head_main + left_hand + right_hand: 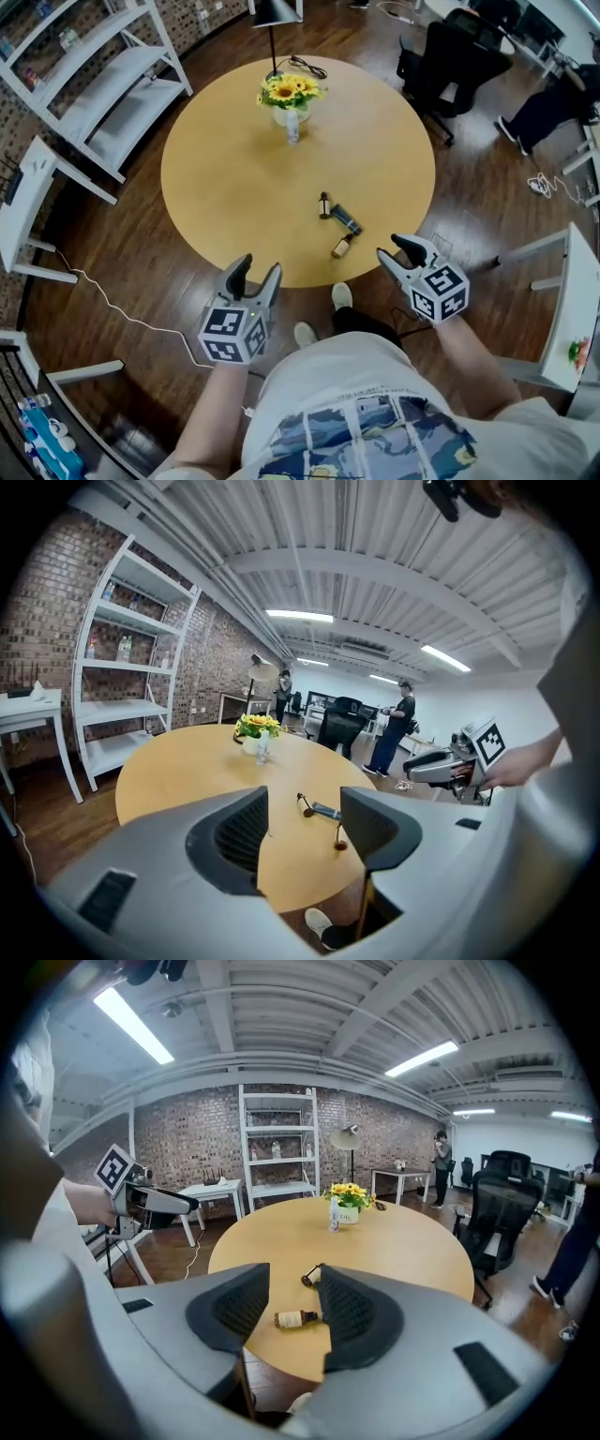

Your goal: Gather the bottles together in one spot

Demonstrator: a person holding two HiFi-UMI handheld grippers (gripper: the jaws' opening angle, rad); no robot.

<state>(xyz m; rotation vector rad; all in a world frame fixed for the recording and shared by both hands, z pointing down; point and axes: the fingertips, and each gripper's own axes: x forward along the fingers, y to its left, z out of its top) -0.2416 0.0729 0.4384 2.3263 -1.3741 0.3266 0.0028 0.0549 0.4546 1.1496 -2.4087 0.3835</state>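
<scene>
Two small bottles lie near the front edge of the round yellow table (216,178): a dark blue one (344,219) and, closer to me, a brown one (341,247). A small clear bottle (292,128) stands far back beside the sunflower vase (286,98). My left gripper (258,269) hovers off the table's front edge, open and empty. My right gripper (397,251) hangs off the front right edge, open and empty. The right gripper view has the brown bottle (298,1318) beyond its jaws (292,1288) and the dark one (312,1278) behind it. Both bottles (323,809) appear in the left gripper view.
A lamp and cable stand behind the vase (272,37). White shelving (103,84) is at the back left, and white desks are on the left (28,216) and right (572,309). Black office chairs (450,56) stand at the back right. My shoes (341,298) are under the table's edge.
</scene>
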